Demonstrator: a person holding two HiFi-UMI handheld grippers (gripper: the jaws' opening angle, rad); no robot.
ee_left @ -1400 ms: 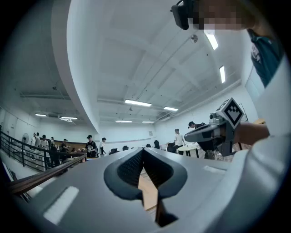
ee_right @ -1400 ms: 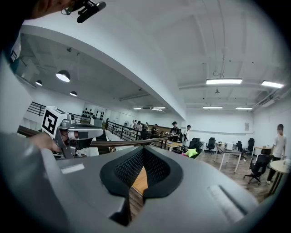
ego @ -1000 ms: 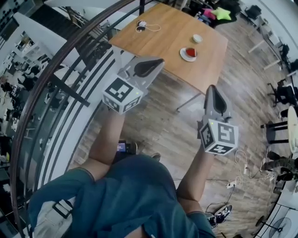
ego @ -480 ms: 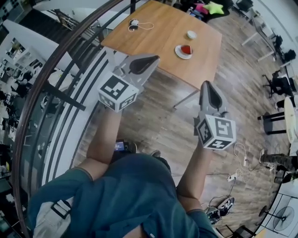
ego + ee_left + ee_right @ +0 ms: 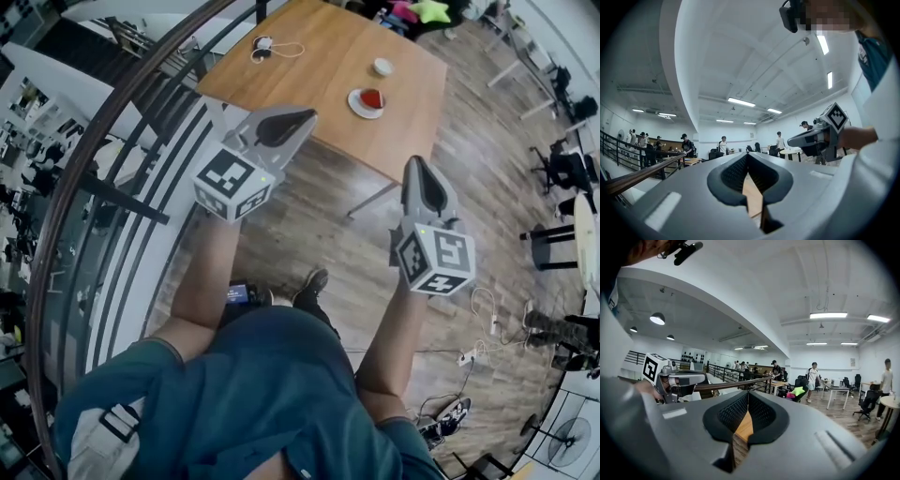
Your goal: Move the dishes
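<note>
A wooden table [image 5: 309, 70] stands ahead of me in the head view. On it sit a white plate [image 5: 366, 101] with something red in it and, just beyond, a small white bowl [image 5: 382, 67]. My left gripper [image 5: 307, 114] is held in the air short of the table's near edge, shut, with nothing in it. My right gripper [image 5: 419, 163] hovers over the floor to the right of the table's corner, also shut and empty. The left gripper [image 5: 747, 155] and right gripper [image 5: 748, 393] each show their jaws meeting at the tip, with a strip of tabletop behind them.
A white device with a cable [image 5: 262, 44] lies at the table's far left. A curved dark railing [image 5: 112, 141] runs along the left. Chairs [image 5: 562, 173] and floor cables [image 5: 483, 319] are at the right. A green star cushion [image 5: 431, 11] lies beyond the table. People [image 5: 813, 376] stand far off.
The table has slid slightly left and up in the head view. A shoe has come into view below the grippers. Both grippers stay shut in about the same pose.
</note>
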